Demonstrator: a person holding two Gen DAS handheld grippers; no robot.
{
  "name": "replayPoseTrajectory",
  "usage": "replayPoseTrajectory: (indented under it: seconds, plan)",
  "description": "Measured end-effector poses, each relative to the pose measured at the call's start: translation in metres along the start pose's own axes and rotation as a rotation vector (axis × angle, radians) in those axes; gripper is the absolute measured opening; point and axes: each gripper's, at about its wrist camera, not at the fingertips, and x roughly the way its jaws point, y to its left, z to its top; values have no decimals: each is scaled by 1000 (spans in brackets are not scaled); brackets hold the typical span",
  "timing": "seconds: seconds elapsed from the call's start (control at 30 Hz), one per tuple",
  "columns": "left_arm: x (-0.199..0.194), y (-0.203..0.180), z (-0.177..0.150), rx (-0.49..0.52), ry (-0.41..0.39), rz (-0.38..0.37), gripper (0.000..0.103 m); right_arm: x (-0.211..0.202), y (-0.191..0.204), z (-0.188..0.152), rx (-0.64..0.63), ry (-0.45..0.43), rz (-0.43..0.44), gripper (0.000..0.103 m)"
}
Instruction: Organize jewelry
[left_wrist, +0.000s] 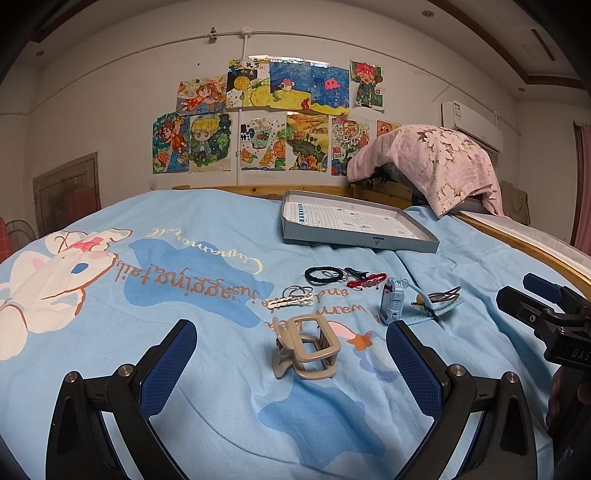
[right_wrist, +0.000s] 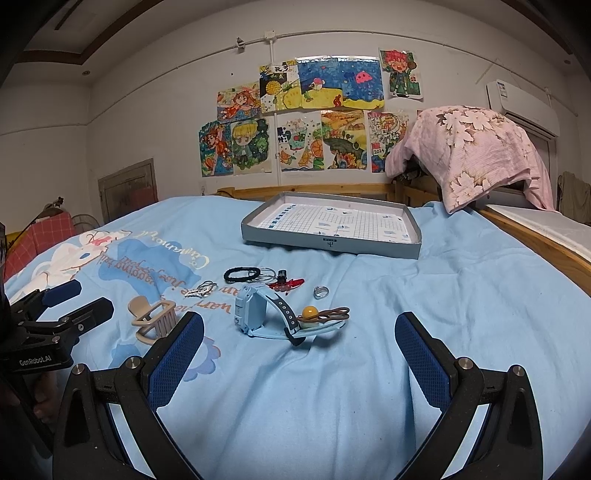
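Observation:
On the blue bedspread a beige claw clip (left_wrist: 306, 349) (right_wrist: 154, 320) lies between and just beyond the fingers of my open left gripper (left_wrist: 291, 363). A light-blue watch (left_wrist: 397, 301) (right_wrist: 264, 314) lies ahead of my open right gripper (right_wrist: 299, 354), with a brown hair tie with a yellow bead (right_wrist: 319, 314) beside it. Farther off are a black scrunchie (left_wrist: 324, 275) (right_wrist: 241, 274), a white clip (left_wrist: 290, 302), a red clip (left_wrist: 365, 282) (right_wrist: 286, 284) and a silver ring (right_wrist: 320, 292). The grey shallow box (left_wrist: 356, 238) (right_wrist: 332, 245) stands behind them with nothing in it.
A pink floral pillow (left_wrist: 430, 162) rests on the wooden bed frame (left_wrist: 517, 240) at the back right. Drawings cover the wall (left_wrist: 277, 122). The right gripper shows at the right edge of the left wrist view, and a hand (right_wrist: 40, 391) holds the left gripper.

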Motion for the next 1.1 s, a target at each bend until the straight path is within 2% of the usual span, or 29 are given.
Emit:
replayPoseTrajectory:
  seconds: [0.63, 0.83, 1.0, 1.1]
  plan:
    - [0, -1, -1, -2, 3, 9, 103, -2, -3, 1, 13, -15, -5, 102]
    - [-1, 6, -1, -60, -45, 14, 103, -1, -9, 8, 7, -61, 2, 102]
    - [7, 5, 6, -40, -1, 13, 103, -2, -3, 19, -40, -114, 20, 102]
    - [20, 4, 12, -23, 70, -7, 103, 3, -1, 26, -47, -104, 54, 102]
